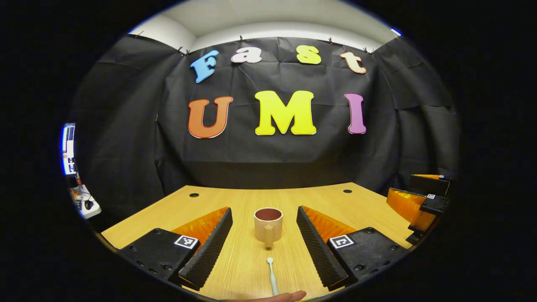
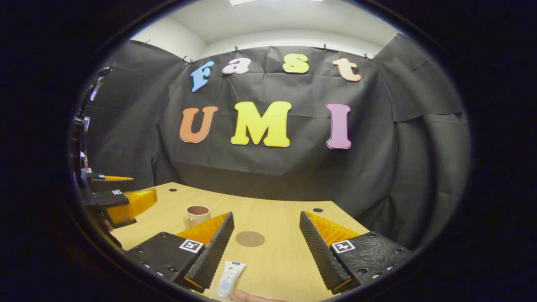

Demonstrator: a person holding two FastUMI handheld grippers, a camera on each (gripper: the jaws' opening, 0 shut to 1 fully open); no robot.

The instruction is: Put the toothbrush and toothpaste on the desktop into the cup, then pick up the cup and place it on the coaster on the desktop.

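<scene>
A beige cup (image 1: 268, 224) with a dark inside stands upright on the wooden desk (image 1: 235, 201), its handle towards me. A pale toothbrush (image 1: 272, 276) lies on the desk just before it, between the fingers of my open left gripper (image 1: 264, 247). In the right gripper view the same cup (image 2: 196, 215) stands at the left, a round brown coaster (image 2: 250, 238) lies ahead, and a white toothpaste tube (image 2: 230, 279) rests near the left finger of my open right gripper (image 2: 266, 251). Neither gripper holds anything.
The right gripper (image 1: 421, 200) shows at the right edge of the left gripper view; the left gripper (image 2: 113, 199) shows at the left of the right gripper view. A fingertip (image 1: 277, 297) touches the near desk edge. Black cloth walls the desk's far side. Cable holes (image 1: 347, 191) dot the back.
</scene>
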